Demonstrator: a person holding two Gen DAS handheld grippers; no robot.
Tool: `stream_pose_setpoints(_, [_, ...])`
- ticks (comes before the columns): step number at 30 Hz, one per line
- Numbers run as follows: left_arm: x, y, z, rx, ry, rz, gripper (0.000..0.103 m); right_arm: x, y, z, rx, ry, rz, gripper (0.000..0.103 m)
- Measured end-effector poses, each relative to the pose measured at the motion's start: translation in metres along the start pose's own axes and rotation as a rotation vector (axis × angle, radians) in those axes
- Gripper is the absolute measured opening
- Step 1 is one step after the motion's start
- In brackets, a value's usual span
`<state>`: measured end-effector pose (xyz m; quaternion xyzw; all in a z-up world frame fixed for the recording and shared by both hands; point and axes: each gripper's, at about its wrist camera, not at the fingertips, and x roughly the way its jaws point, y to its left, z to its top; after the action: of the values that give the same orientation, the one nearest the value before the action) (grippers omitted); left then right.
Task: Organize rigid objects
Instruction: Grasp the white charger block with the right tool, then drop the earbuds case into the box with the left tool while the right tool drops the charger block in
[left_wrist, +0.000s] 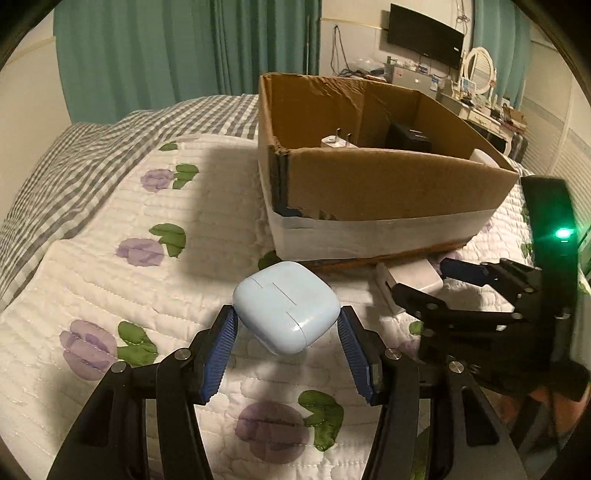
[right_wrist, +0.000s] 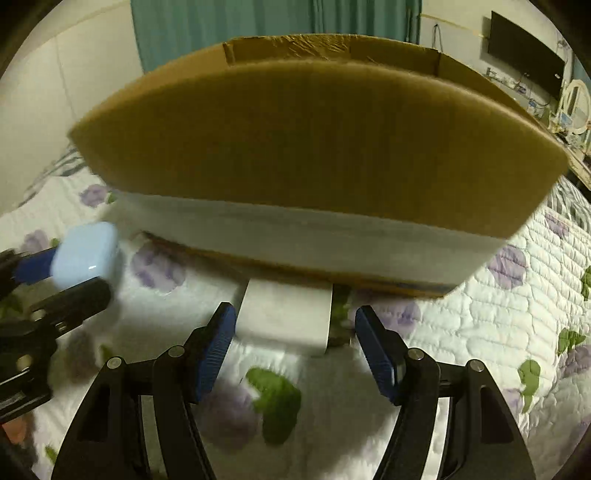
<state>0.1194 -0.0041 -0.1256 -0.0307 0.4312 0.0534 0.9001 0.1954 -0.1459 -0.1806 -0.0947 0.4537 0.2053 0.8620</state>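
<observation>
Pale-blue earbud case, glossy, rounded, seamed lid.

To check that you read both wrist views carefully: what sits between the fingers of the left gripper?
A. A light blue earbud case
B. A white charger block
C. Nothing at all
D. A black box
A: in the left wrist view the light blue earbud case sits between the left gripper fingers, touching the pads on both sides, while the white charger block lies in front of the right gripper.
</observation>
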Motion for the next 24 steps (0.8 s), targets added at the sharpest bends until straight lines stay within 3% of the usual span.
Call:
stream_pose_setpoints(6, [-0.001, -0.002, -0.001, -0.001, 0.005, -0.013, 0.057, 0.020, 0.010, 0.000, -0.031, 0.029, -0.074, 0.067])
stream_pose_setpoints(9, [0.001, 0.000, -0.001, -0.001, 0.006, -0.013, 0.057, 0.015, 0.010, -0.003, -0.028, 0.027, -0.065, 0.066])
stream_pose_setpoints(15, [-0.011, -0.005, -0.003, 0.004, -0.006, -0.037, 0.057, -0.019, 0.023, -0.031, -0.078, 0.036, -0.061, 0.066])
stream_pose_setpoints(24, [-0.055, -0.003, -0.018, -0.007, -0.046, -0.053, 0.057, -0.092, 0.028, -0.058, 0.003, -0.039, -0.037, 0.066])
